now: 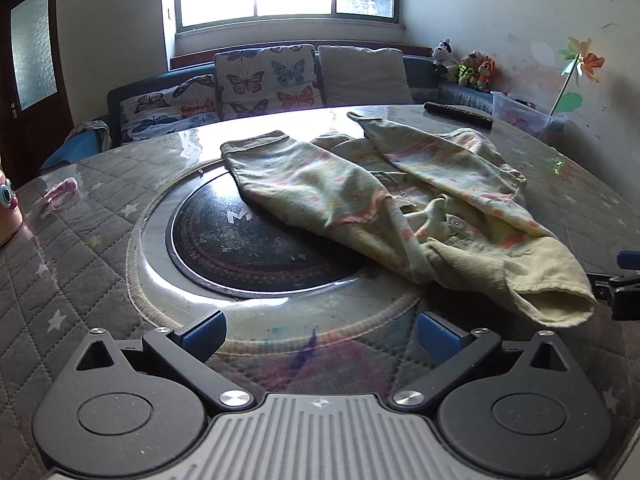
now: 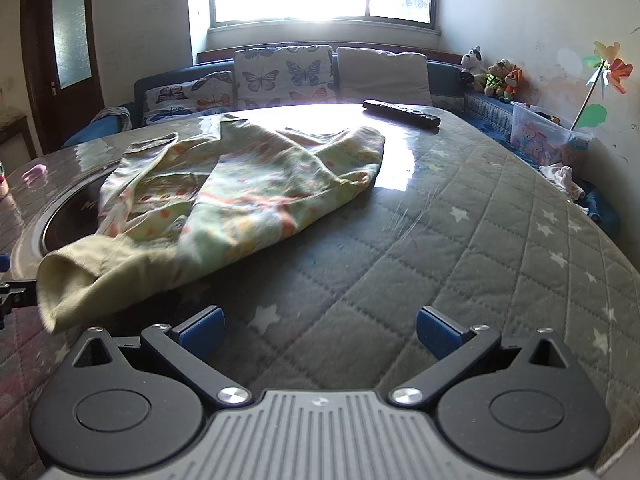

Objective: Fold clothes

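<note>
A small pale-green garment (image 1: 400,196) with orange and yellow print lies crumpled on the round table, partly over the dark round hotplate (image 1: 248,240). Its ribbed cuff (image 1: 532,280) points toward me at the near right. My left gripper (image 1: 320,336) hovers open over the table's near edge, short of the garment, with nothing between its blue pads. In the right wrist view the same garment (image 2: 240,188) lies ahead to the left, its cuff (image 2: 88,280) nearest. My right gripper (image 2: 320,330) is open over bare quilted cover, to the right of the cuff.
A black remote control (image 2: 400,113) lies at the table's far side. A quilted star-patterned cover (image 2: 460,248) under glass tops the table. Beyond stands a sofa with butterfly cushions (image 2: 280,76), plush toys (image 2: 496,76) and a clear plastic box (image 2: 544,132) at the right.
</note>
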Demonstrator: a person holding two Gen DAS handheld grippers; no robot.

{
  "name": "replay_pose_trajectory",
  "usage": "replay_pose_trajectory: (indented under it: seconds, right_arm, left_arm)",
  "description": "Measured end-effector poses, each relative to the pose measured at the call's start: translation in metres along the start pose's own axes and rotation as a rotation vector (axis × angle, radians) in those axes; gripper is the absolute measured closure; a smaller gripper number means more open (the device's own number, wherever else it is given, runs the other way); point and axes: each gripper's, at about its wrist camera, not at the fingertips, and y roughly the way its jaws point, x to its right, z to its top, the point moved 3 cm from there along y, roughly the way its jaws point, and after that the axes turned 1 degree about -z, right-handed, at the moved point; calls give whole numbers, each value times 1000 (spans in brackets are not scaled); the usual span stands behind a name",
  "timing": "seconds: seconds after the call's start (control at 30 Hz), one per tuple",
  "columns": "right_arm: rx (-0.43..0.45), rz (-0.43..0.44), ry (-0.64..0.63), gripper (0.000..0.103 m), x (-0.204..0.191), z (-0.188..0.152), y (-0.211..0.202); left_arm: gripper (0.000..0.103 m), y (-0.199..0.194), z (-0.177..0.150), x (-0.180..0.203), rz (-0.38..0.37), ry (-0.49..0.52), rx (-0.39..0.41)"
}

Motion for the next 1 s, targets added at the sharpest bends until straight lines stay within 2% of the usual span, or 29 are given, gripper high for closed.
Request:
replay_pose_trajectory:
  seconds: [0.17,0.4,1.0]
  right_arm:
    - [45,-7,-37,0,-8,-8,-16]
    - [-11,46,-41,0,-15,-17,-21]
    - [-5,82,-47,0,-25,-24,-33]
  left_arm:
    - [0,-8,-7,13,-6,19,6]
    - [0,-11,-14,30,-11,45,-32]
    - [0,-17,-19,47,-18,79,-45]
